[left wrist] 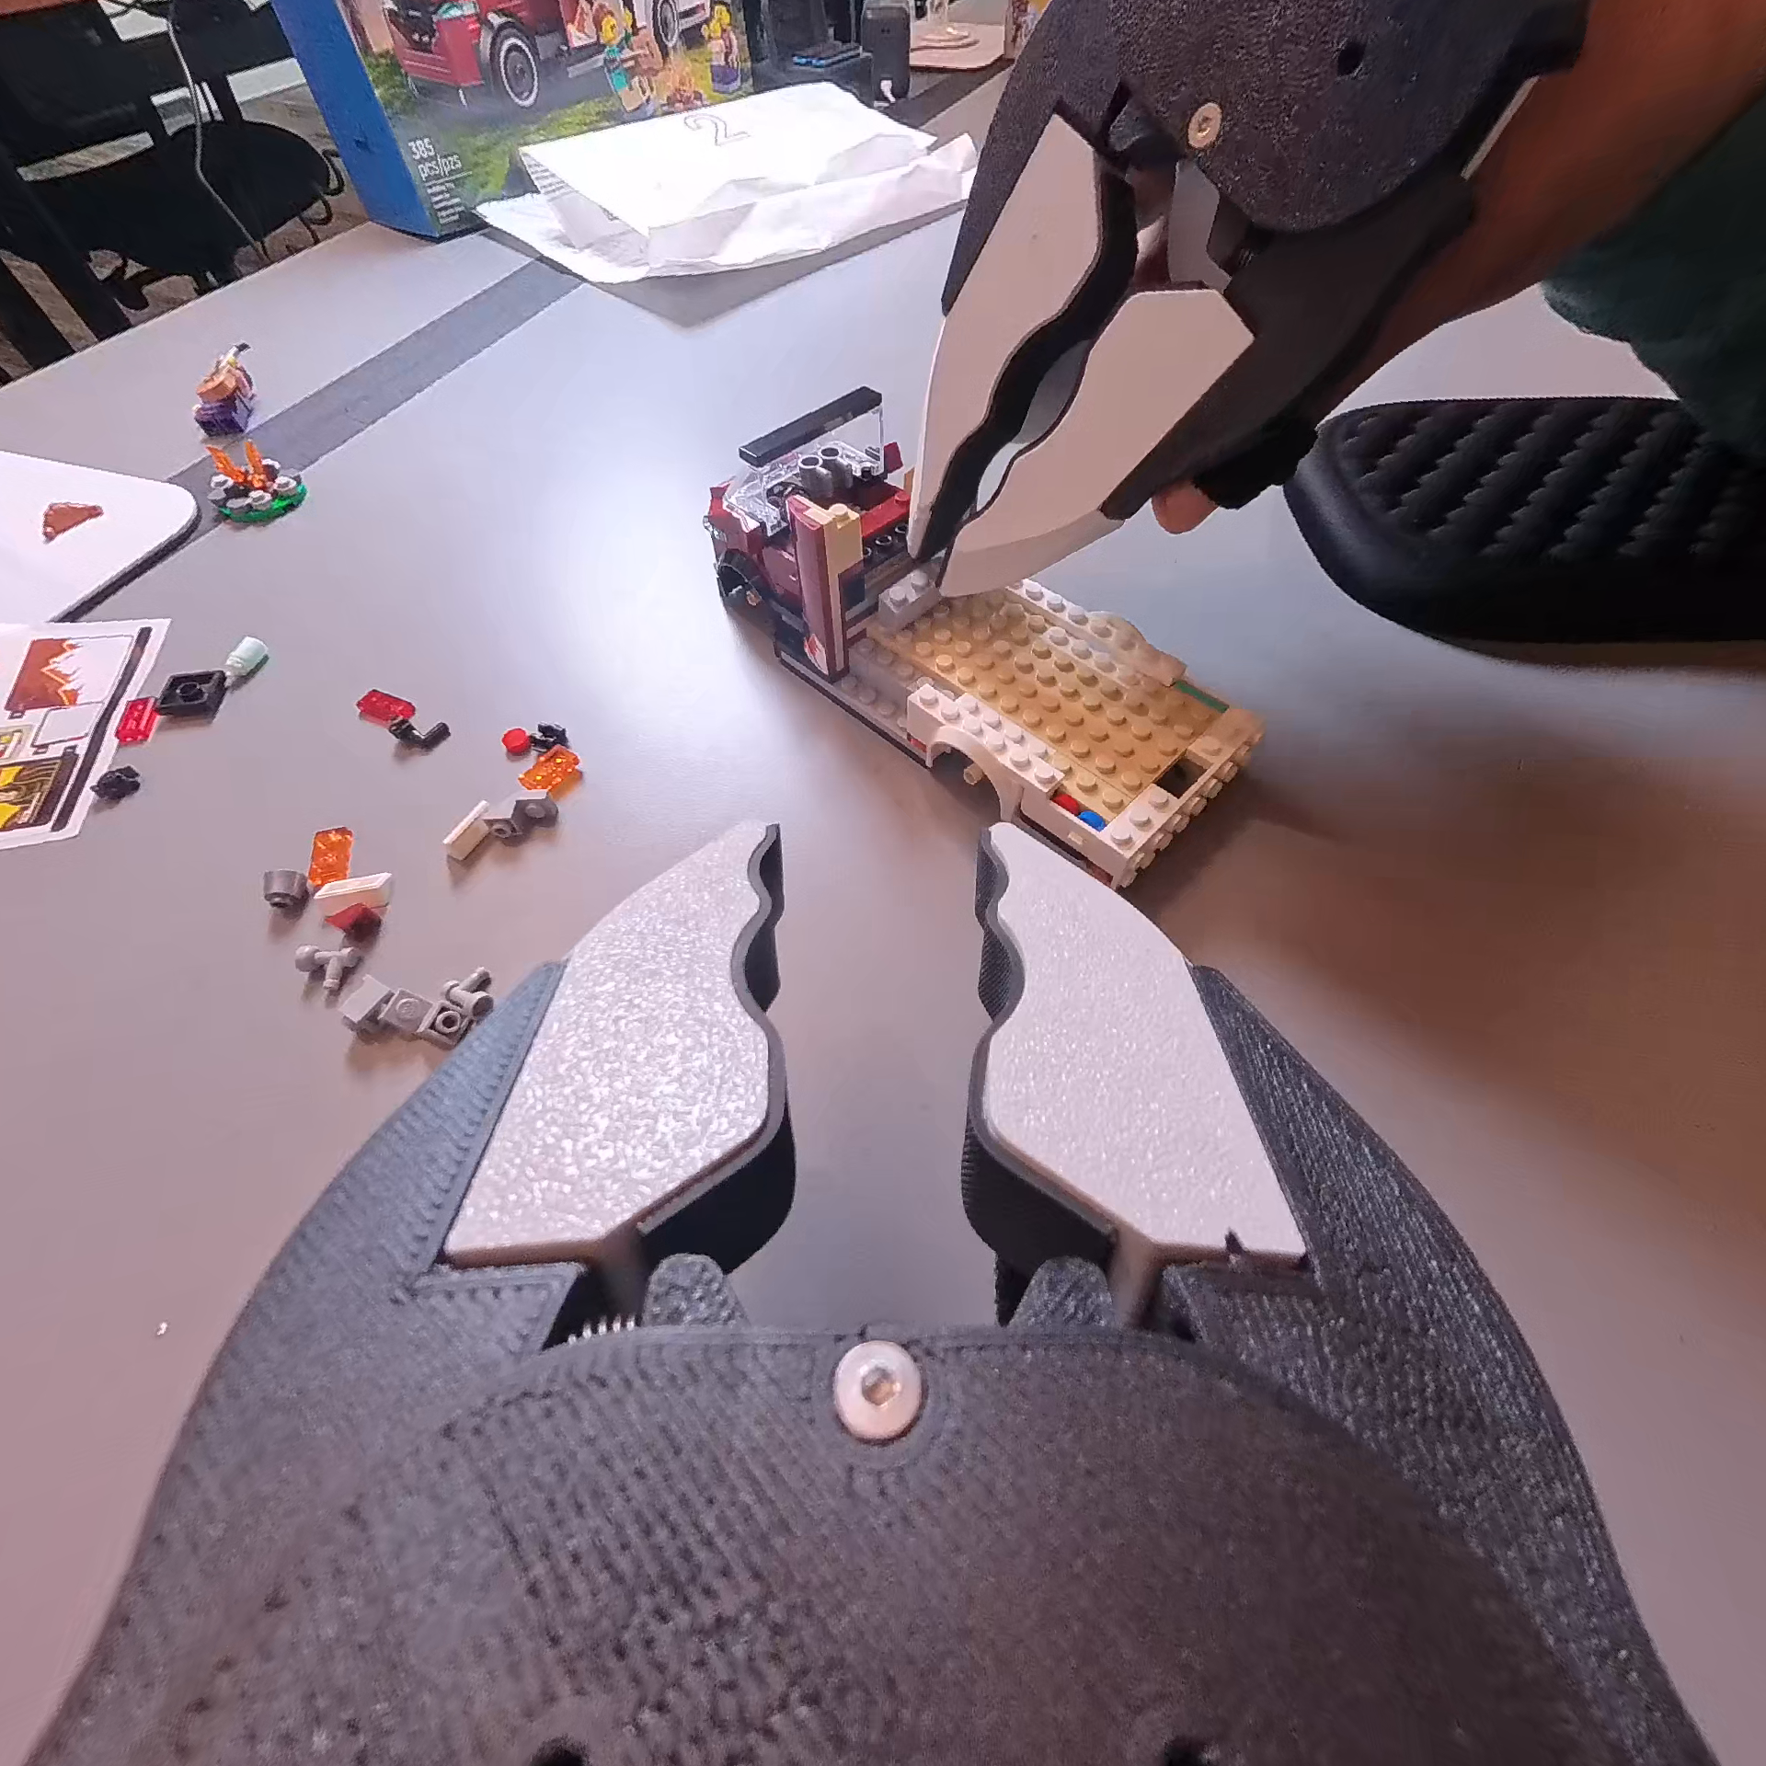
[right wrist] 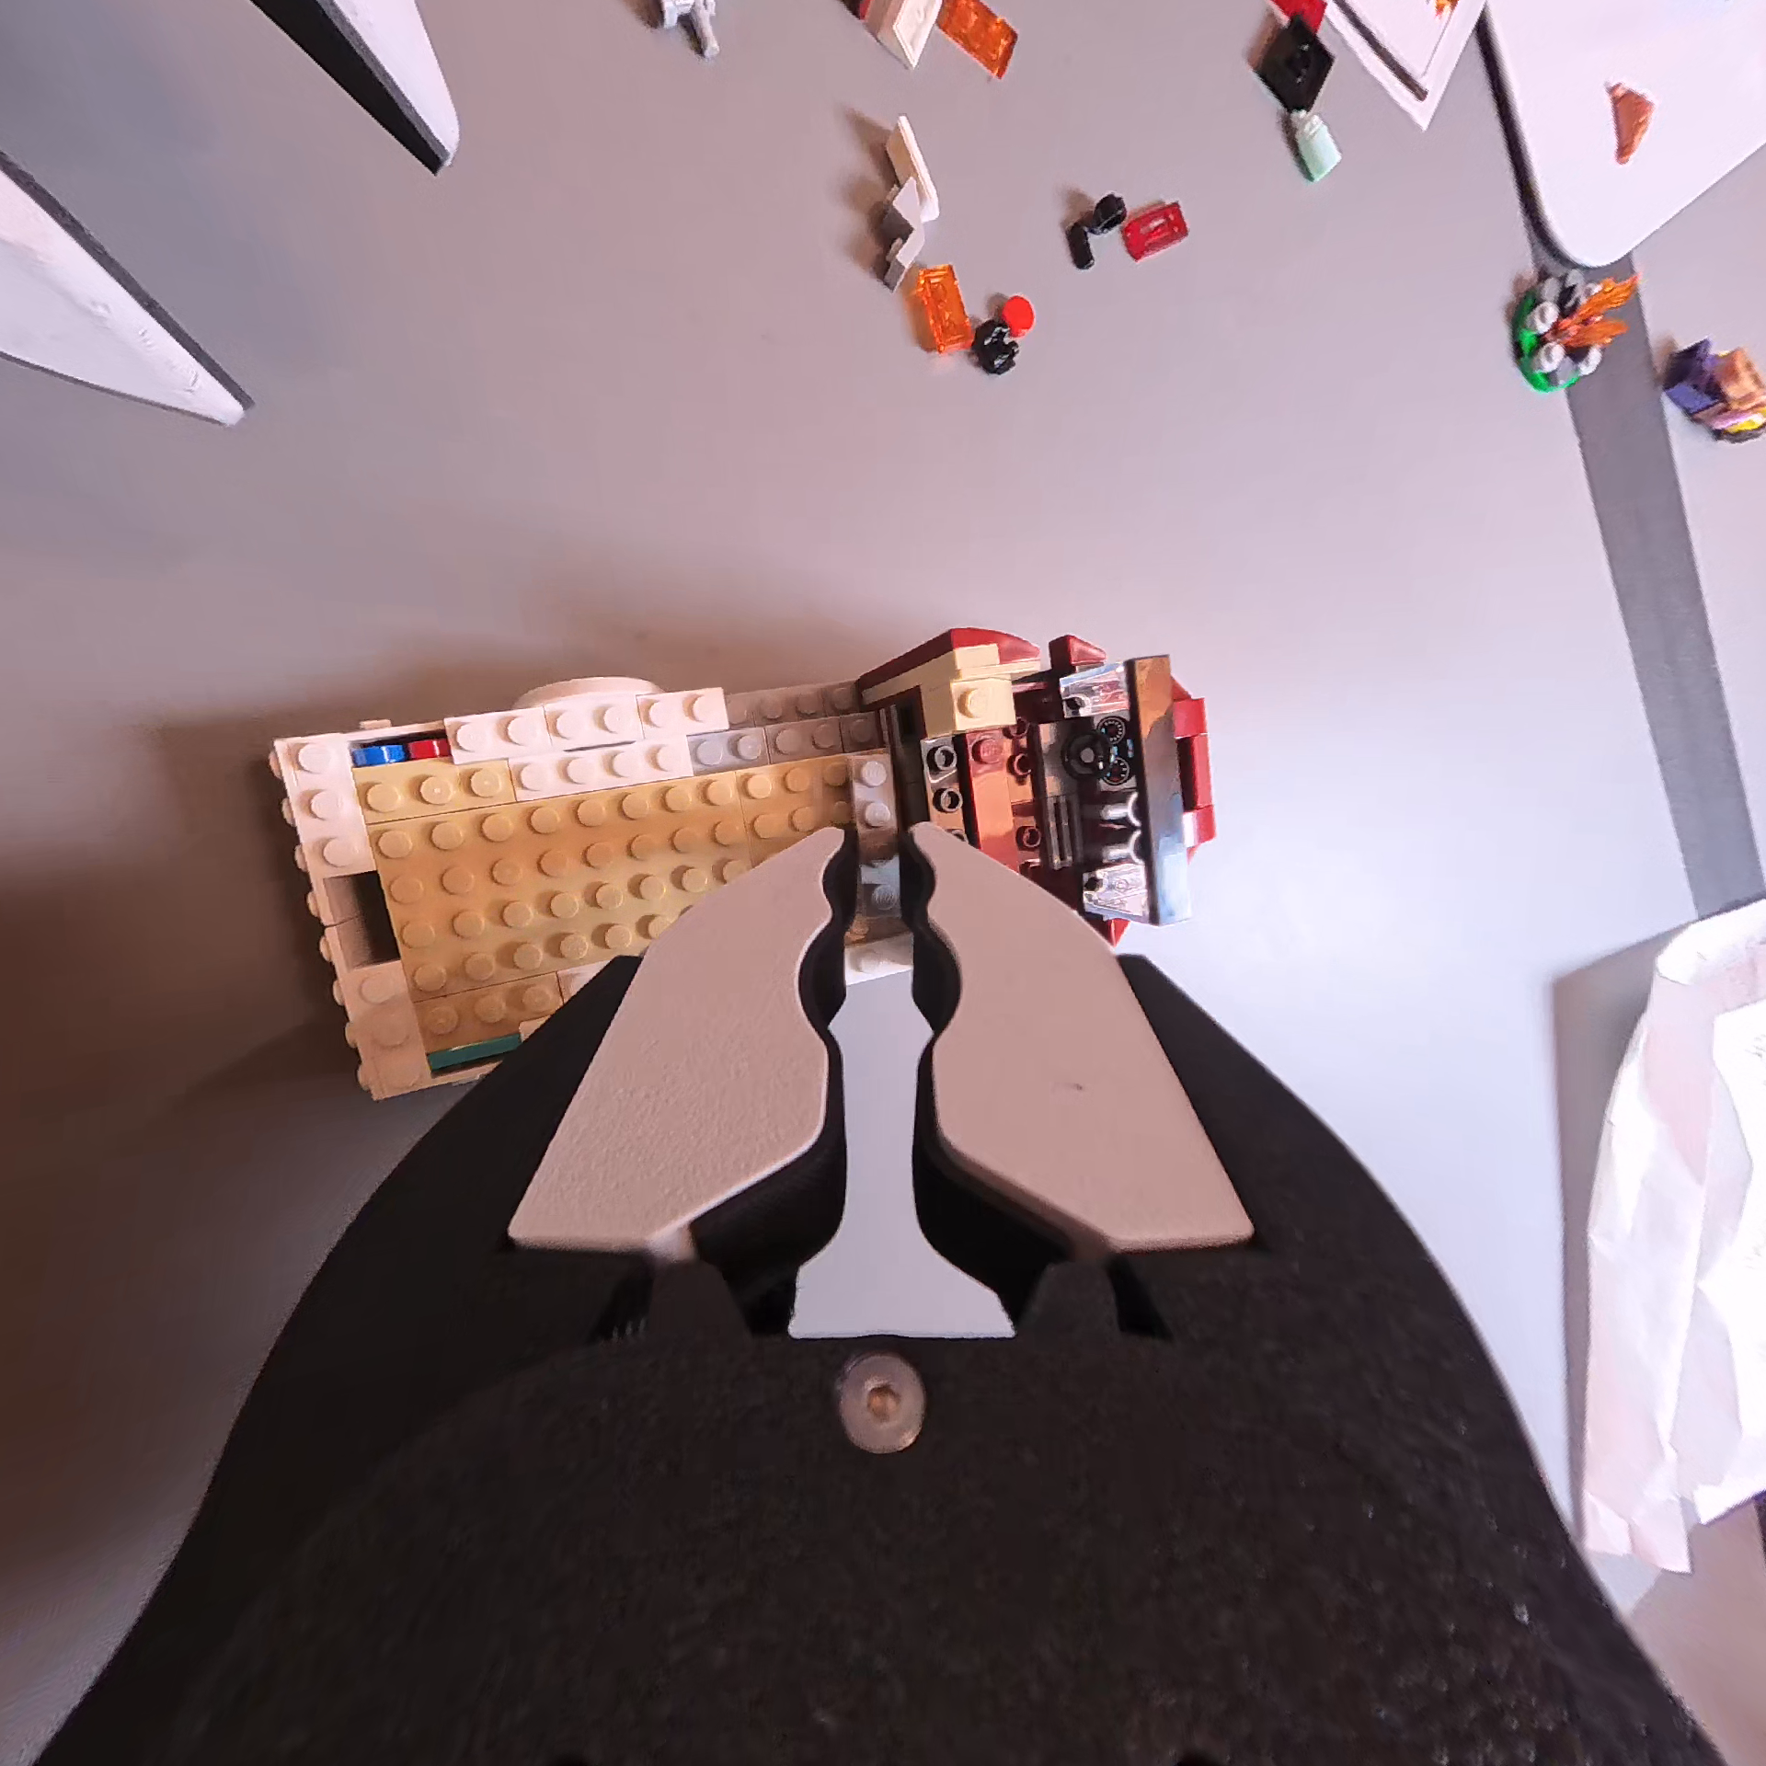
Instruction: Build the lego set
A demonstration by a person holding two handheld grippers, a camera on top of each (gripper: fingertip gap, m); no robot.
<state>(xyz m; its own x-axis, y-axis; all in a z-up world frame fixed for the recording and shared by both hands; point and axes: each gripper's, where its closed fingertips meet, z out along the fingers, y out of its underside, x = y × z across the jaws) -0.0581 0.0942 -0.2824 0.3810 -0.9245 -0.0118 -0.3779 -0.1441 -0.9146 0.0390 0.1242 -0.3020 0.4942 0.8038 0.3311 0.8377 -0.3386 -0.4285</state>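
Note:
A partly built lego truck (left wrist: pixel 1032 688) stands on the grey table, with a dark red cab and a tan studded bed (right wrist: pixel 573 860). My right gripper (right wrist: pixel 879 841) comes down from above and is shut on a small grey brick (right wrist: pixel 877 893) at the front of the bed, just behind the cab. In the left wrist view the right gripper (left wrist: pixel 932 564) holds this brick (left wrist: pixel 906 604) against the truck. My left gripper (left wrist: pixel 879 841) is open and empty, low over the table just in front of the truck's rear. Its fingertips (right wrist: pixel 401 105) show in the right wrist view.
Several loose pieces (left wrist: pixel 430 841) lie left of the truck, by a sticker sheet (left wrist: pixel 57 726) and a white board (left wrist: pixel 86 535). A campfire build (left wrist: pixel 256 483) and a minifigure (left wrist: pixel 225 387) stand farther back. The set box (left wrist: pixel 497 96), a white paper bag (left wrist: pixel 736 182) and a black armrest (left wrist: pixel 1529 516) lie beyond. The campfire build (left wrist: pixel 256 483) is about 25 cm from my right fingertips. It is also in sight in the right wrist view (right wrist: pixel 1568 323).

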